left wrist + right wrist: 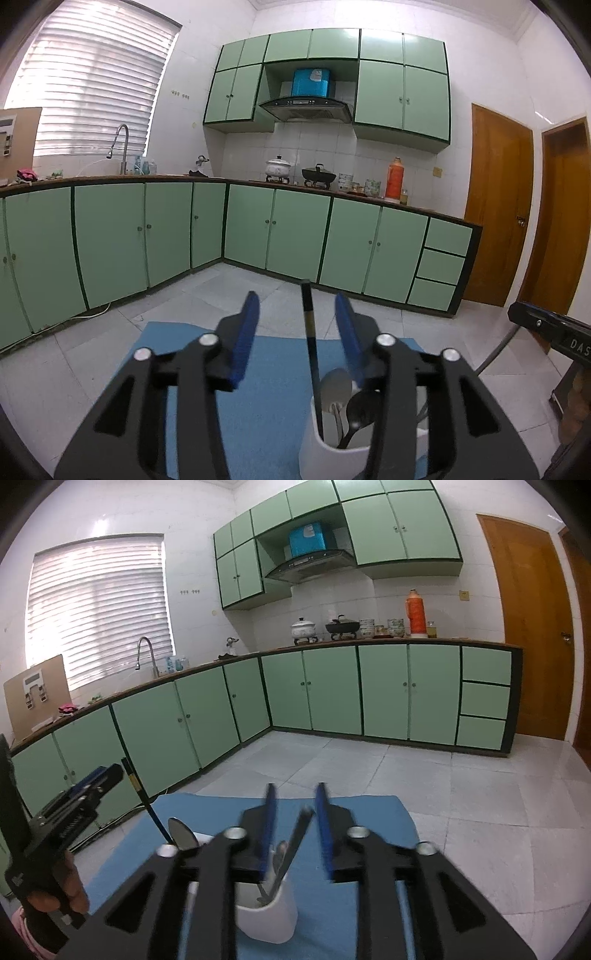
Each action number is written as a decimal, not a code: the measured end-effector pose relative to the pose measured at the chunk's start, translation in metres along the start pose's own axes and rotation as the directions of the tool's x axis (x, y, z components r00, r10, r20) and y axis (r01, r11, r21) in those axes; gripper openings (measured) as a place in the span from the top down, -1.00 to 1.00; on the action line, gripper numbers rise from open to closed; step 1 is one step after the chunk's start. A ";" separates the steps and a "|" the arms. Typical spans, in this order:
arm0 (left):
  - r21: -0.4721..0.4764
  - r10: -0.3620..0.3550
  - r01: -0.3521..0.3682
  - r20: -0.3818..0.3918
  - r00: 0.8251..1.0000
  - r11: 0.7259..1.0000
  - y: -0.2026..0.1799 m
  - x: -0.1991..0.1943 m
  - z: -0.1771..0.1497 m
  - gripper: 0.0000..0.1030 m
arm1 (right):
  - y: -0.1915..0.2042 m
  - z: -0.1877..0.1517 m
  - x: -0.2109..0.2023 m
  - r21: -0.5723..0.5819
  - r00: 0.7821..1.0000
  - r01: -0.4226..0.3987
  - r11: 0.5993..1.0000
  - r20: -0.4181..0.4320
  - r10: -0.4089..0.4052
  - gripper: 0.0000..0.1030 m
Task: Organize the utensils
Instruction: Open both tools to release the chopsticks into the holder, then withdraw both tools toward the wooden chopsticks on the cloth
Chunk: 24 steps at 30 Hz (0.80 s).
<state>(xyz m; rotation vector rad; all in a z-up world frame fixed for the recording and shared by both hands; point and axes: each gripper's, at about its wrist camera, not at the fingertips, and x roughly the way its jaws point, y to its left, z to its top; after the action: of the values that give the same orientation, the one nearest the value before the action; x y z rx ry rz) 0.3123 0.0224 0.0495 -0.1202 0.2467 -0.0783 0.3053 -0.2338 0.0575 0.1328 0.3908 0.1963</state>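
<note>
A white utensil cup (332,454) stands on a blue mat (192,369). It holds a silver spoon (334,387), a black spoon (364,406) and a black stick with a gold band (308,332). My left gripper (296,297) is open above the cup, and the stick rises between its blue pads without touching them. In the right wrist view my right gripper (296,786) is open over the same cup (266,915). A dark utensil handle (297,838) leans between its pads, close to the right one. The left gripper (107,773) shows at the left, with the stick (142,797) beside it.
A hand (70,890) holds the left gripper's handle. The blue mat (369,849) lies on a pale tiled surface (480,812). Green cabinets (277,229) line the far walls, with wooden doors (495,206) at the right. Part of the right gripper's body (546,325) sits at the right edge.
</note>
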 end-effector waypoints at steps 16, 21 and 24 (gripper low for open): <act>0.012 -0.019 0.019 -0.018 1.000 1.000 -0.005 -0.078 -0.038 -0.82 | -0.001 -0.055 -0.066 0.020 0.995 0.077 0.997 0.068 -0.078 -0.79; 0.031 -0.023 0.024 -0.047 0.999 0.999 -0.007 -0.100 -0.057 -0.86 | 0.008 -0.074 -0.080 -0.012 0.995 0.082 0.997 0.053 -0.081 -0.87; 0.035 -0.022 0.024 -0.068 0.997 0.999 -0.006 -0.112 -0.069 -0.86 | 0.013 -0.088 -0.090 -0.023 0.996 0.084 0.996 0.044 -0.083 -0.88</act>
<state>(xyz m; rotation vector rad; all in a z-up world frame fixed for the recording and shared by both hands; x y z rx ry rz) 0.1863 0.0192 0.0102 -0.0852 0.3116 -0.1097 0.1874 -0.2324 0.0114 0.0954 0.3499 0.1154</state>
